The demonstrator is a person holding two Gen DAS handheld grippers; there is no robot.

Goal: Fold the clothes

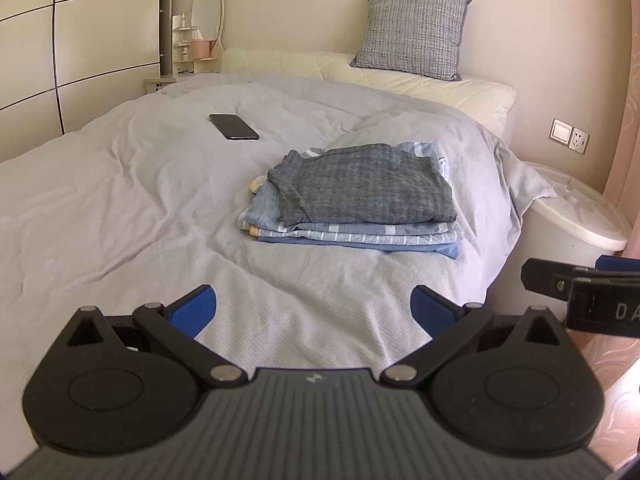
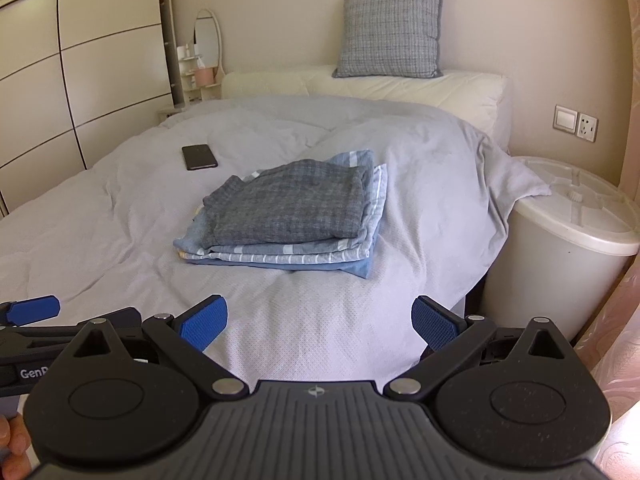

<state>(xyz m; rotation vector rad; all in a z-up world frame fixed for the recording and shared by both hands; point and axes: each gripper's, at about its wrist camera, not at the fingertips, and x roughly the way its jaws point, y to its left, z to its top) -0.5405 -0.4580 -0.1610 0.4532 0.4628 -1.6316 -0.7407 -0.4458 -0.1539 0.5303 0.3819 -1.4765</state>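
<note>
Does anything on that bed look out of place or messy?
Only the phone, lying loose on the grey duvet beyond the clothes. The folded stack sits fairly neat, though its layers are slightly offset.

bed (image 1: 120, 200): grey cover | folded clothes stack (image 1: 360, 200) right of centre; phone (image 1: 234, 126) beyond

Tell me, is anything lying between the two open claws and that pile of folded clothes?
Nothing: only bare grey bedcover separates the right gripper, the left gripper and the folded clothes, in both wrist views.
</note>
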